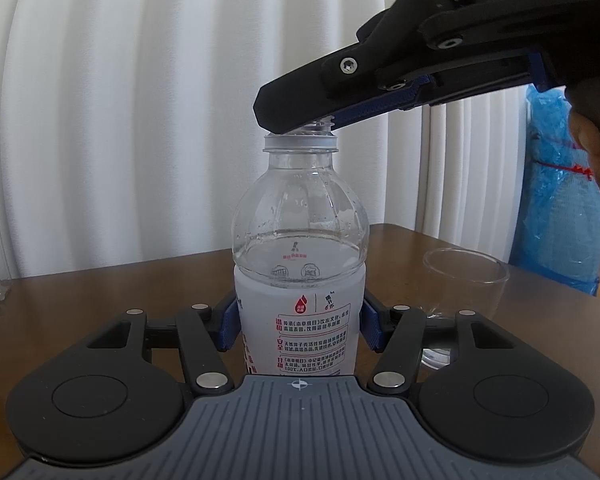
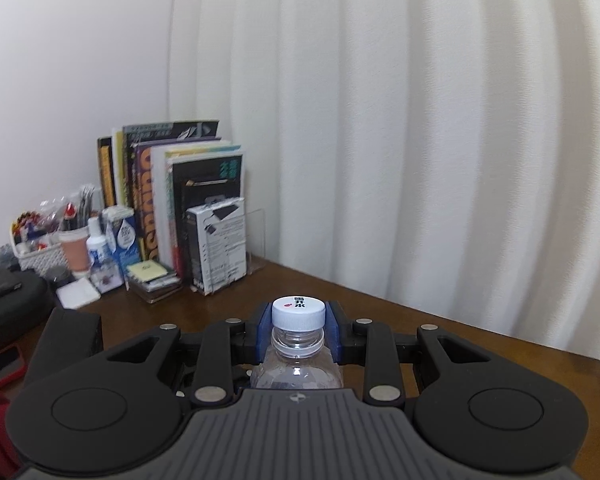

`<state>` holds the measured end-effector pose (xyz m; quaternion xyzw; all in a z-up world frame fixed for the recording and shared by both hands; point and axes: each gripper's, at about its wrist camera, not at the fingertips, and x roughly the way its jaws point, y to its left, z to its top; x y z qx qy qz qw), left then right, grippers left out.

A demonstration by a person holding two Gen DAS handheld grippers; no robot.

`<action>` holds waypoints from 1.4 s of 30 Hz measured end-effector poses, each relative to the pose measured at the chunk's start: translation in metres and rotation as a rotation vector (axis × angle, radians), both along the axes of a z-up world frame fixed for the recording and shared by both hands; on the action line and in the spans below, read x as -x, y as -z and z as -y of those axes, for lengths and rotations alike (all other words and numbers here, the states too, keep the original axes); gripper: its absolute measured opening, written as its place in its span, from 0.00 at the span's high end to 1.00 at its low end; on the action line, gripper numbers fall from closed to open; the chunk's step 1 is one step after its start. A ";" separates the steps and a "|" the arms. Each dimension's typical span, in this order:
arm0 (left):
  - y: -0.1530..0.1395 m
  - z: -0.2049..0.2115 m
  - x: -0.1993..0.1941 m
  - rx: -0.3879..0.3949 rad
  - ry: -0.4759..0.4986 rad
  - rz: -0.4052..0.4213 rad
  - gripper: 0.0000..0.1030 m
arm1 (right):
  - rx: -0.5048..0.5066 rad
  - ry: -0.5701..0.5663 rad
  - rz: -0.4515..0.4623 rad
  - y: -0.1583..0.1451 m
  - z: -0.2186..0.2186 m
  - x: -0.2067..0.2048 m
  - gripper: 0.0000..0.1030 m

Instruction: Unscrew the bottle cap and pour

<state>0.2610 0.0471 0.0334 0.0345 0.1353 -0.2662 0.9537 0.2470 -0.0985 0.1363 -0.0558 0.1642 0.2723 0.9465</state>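
A clear water bottle [image 1: 300,216] with a white label stands upright on the brown table [image 1: 100,300], water filling it to just above the label. My left gripper [image 1: 300,320] is shut on its labelled body, blue pads pressing both sides. My right gripper [image 1: 296,120] reaches in from the upper right, and its black finger hides the cap in the left wrist view, with the neck threads showing just under it. In the right wrist view the white cap [image 2: 299,310] sits between the blue pads of my right gripper [image 2: 299,320], which is shut on it, above the clear neck.
An empty clear glass [image 1: 466,276] stands to the right of the bottle, just past my left gripper's right finger. Books [image 2: 172,192], a box [image 2: 220,248] and small desk items line the table's back left by the white curtain. A blue bag [image 1: 560,200] stands at the right.
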 end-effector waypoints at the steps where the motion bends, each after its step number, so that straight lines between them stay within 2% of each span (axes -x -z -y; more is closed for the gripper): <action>1: 0.000 0.000 0.000 -0.002 0.000 0.001 0.44 | 0.000 0.002 0.019 0.002 0.000 0.002 0.69; 9: 0.001 -0.003 0.000 0.004 0.000 0.001 0.44 | -0.068 -0.001 0.050 0.008 0.009 0.007 0.69; 18: 0.001 -0.005 0.001 0.004 -0.001 0.001 0.43 | -0.091 -0.009 0.049 0.012 0.013 0.008 0.69; 29: 0.002 -0.005 0.002 0.003 0.001 0.002 0.43 | -0.035 -0.019 0.043 0.008 0.010 0.008 0.69; 42: 0.001 -0.006 0.004 0.002 0.001 0.001 0.43 | 0.020 0.061 0.074 0.010 -0.009 0.015 0.68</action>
